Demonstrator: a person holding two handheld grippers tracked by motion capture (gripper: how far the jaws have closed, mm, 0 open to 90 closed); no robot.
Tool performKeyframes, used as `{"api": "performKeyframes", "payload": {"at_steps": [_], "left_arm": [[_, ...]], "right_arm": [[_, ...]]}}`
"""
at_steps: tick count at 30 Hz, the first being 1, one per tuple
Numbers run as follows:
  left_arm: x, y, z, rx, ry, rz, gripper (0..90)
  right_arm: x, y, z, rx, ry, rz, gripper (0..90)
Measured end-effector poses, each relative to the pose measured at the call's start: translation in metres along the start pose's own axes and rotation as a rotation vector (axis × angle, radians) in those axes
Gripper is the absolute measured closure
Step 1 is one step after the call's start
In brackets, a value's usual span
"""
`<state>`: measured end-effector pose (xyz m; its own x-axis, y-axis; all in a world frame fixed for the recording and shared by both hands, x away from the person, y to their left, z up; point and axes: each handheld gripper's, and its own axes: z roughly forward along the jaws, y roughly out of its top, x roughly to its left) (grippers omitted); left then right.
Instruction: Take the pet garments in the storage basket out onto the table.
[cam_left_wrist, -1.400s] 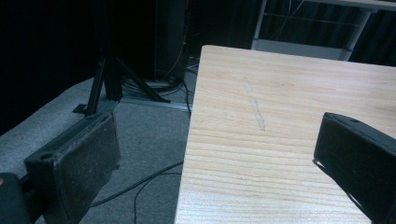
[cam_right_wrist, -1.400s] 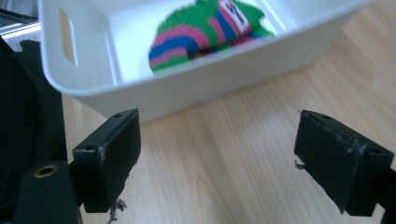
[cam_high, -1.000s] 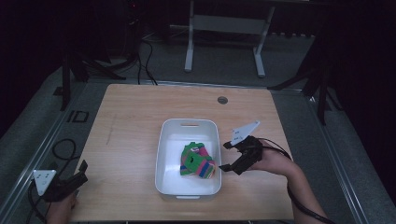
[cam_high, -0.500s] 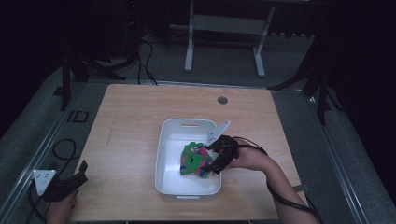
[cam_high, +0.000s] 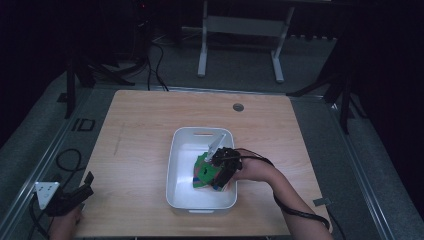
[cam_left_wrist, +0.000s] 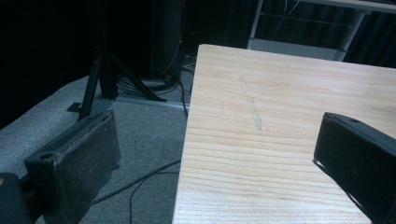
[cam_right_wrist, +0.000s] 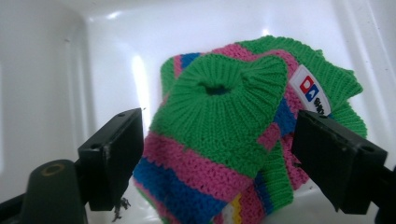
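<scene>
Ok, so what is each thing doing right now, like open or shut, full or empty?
Right gripper: open, jaws on either side of the knitted thing, down in the tub.
Left gripper: open, holding nothing, at the table's near left corner.
Striped knitted garment: bunched up, lying in the tub.
White plastic tub: upright on the table, holding the knit.
Wooden table: bare around the tub.
</scene>
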<state>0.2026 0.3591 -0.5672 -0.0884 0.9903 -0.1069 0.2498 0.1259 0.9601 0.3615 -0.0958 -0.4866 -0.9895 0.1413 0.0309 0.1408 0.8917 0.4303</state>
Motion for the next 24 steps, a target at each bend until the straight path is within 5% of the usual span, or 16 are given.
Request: {"api": "performKeyframes", "payload": {"at_steps": [4,9,11,14,24], "left_arm": [[0.0,0.0,0.0,0.002,0.0,-0.001,0.9],[0.0,0.0,0.0,0.004,0.001,-0.001,0.9],[0.0,0.0,0.0,0.004,0.001,-0.002,0.9],[0.0,0.0,0.0,0.004,0.0,-0.003,0.9],[0.0,0.0,0.0,0.004,0.001,-0.003,0.9]], "right_arm": [[0.005,0.003,0.005,0.031,-0.01,-0.05,26.2],[0.009,0.006,0.021,0.146,-0.024,-0.058,32.6],[0.011,0.007,0.024,0.155,-0.036,-0.073,50.0],[0.01,0.008,0.018,0.112,-0.037,-0.046,69.5],[0.017,0.022,-0.02,-0.031,-0.063,-0.073,72.5]]}}
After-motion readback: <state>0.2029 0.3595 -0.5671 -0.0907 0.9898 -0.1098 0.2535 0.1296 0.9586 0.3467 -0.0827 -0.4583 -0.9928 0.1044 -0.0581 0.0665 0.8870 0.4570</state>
